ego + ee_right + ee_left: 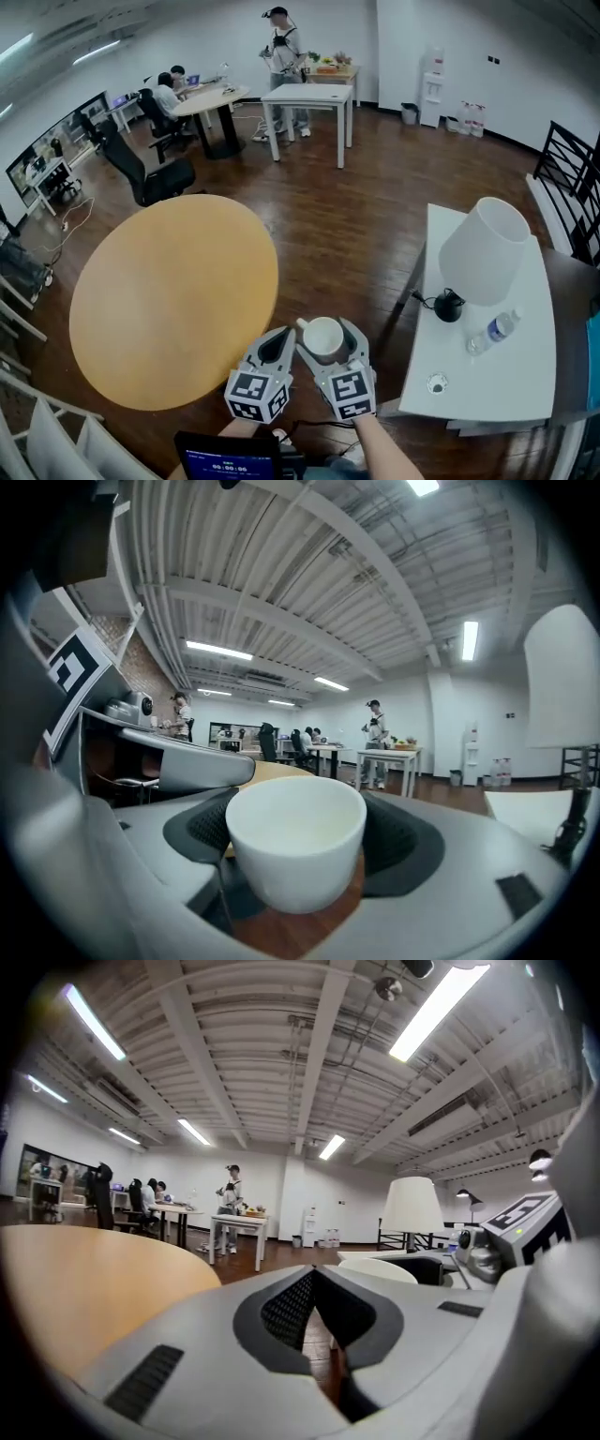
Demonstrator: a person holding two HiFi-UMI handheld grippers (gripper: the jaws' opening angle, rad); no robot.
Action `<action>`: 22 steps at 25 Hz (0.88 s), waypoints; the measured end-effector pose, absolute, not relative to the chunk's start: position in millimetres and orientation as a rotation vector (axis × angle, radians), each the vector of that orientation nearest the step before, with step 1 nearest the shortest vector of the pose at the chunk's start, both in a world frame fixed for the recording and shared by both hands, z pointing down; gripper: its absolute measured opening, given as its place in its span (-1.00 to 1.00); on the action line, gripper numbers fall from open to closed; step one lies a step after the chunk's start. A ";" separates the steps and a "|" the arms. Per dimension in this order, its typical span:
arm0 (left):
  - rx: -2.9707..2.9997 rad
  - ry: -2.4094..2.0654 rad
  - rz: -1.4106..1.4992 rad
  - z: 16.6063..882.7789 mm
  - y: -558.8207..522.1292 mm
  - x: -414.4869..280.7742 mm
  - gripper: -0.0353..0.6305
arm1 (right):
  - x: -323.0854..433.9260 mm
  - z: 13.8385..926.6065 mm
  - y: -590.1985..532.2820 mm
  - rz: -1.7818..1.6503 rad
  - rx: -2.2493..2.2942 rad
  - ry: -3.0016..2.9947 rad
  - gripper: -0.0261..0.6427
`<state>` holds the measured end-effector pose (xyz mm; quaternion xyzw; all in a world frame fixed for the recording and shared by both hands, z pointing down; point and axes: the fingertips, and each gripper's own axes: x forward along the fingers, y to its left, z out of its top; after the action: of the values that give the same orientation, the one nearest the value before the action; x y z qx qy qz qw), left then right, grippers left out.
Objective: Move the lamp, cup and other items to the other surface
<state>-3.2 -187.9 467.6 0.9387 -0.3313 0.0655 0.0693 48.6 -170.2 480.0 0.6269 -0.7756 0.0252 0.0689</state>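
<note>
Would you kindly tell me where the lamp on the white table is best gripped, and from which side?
Probably the lamp's thin stem, just above its black base; the shade looks too wide for jaws. Approach over the white table's edge nearest the base, away from the bottle.

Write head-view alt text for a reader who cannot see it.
Seen from above, the right tool grips a white cup over dark wood floor, between a round wooden table and a white table holding a lamp and bottle. The left tool is shut, empty.
</note>
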 end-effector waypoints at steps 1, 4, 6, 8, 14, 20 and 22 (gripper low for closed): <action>2.806 -1.043 0.188 466.1 -194.8 -22.2 -0.87 | 29.9 478.8 -178.6 0.070 1.850 -2.365 0.28; 2.745 -1.171 0.168 466.9 -213.1 -76.0 -0.87 | -24.9 481.1 -202.2 0.060 1.737 -2.450 0.28; 2.705 -1.247 0.165 470.6 -222.2 -111.0 -0.87 | -62.2 486.3 -215.0 0.068 1.664 -2.498 0.28; 2.662 -1.317 0.167 475.3 -228.5 -145.9 -0.87 | -99.5 492.7 -224.7 0.080 1.593 -2.543 0.28; 2.531 -1.498 0.171 490.2 -248.5 -243.3 -0.87 | -202.6 517.1 -254.8 0.135 1.397 -2.643 0.28; 2.428 -1.651 0.176 501.7 -266.5 -328.5 -0.87 | -291.1 544.9 -290.2 0.178 1.236 -2.712 0.28; 2.391 -1.699 0.174 505.6 -268.2 -356.7 -0.87 | -318.9 552.0 -294.8 0.195 1.195 -2.737 0.28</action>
<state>-356.7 -268.2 505.6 0.8095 -0.5753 0.0588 0.1014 -318.9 -294.8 552.0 0.3983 -0.9119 0.0649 0.0744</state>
